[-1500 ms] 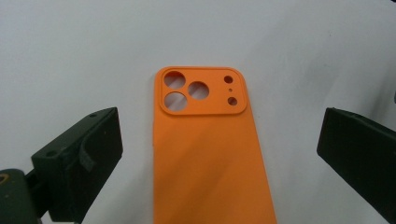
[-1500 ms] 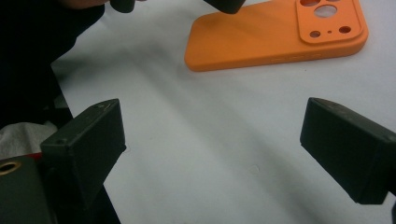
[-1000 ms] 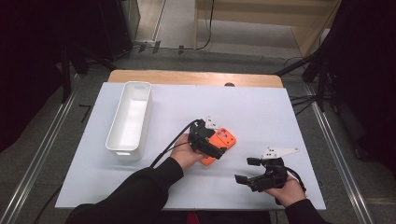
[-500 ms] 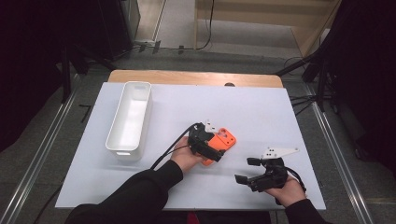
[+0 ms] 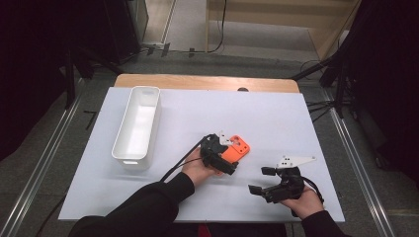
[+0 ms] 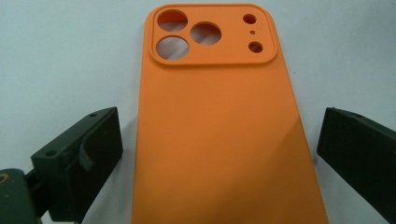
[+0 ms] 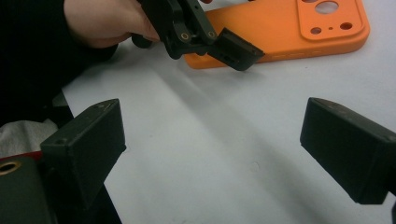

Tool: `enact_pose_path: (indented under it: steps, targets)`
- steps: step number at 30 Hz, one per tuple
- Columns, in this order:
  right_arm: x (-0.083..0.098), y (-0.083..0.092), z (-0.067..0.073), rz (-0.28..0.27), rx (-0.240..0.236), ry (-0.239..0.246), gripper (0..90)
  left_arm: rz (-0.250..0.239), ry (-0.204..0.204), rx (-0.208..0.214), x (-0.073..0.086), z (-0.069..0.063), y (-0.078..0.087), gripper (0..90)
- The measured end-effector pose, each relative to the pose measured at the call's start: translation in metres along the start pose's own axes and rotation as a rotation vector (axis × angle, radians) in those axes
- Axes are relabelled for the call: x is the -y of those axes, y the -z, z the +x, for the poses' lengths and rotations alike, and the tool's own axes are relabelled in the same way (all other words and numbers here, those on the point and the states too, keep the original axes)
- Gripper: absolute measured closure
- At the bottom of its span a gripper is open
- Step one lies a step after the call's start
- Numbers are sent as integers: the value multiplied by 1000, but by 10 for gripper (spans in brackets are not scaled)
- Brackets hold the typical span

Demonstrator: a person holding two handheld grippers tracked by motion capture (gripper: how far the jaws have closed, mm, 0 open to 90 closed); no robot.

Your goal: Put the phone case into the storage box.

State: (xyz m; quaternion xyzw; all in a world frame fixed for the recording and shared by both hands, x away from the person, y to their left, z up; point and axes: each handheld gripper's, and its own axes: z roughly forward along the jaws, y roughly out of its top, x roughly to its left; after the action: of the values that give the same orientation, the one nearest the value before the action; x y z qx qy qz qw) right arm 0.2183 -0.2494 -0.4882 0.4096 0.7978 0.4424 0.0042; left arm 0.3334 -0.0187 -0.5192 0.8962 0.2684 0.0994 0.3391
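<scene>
An orange phone case (image 5: pixel 239 147) lies flat on the white table (image 5: pixel 197 108), back side up, with its camera cut-outs at the far end (image 6: pixel 212 35). My left gripper (image 5: pixel 222 156) is open and low over the case's near end. Its two jaws stand either side of the case (image 6: pixel 219 135) with a gap on each side and do not touch it. My right gripper (image 5: pixel 261 180) is open near the table's front right, with bare table between its jaws (image 7: pixel 219 140). From there I see the left gripper (image 7: pixel 201 35) and the case (image 7: pixel 289 28) ahead.
A long white bin (image 5: pixel 123 123) stands at the table's left, lengthwise front to back. A wooden strip (image 5: pixel 207 82) edges the table's far side. Dark floor and metal rails run along both sides.
The left gripper has edged slightly forward over the case's near end. The case and the right gripper have stayed put.
</scene>
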Motion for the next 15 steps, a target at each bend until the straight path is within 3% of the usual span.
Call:
enact_pose_path:
  steps: [3, 15]
  targets:
    - [0, 0, 0, 0, 0, 0, 57, -10, -10, -27, 2, -2, 0, 22]
    - [-1, 0, 0, -4, 1, -1, 57, -26, -16, -31, 5, -1, 1, 55]
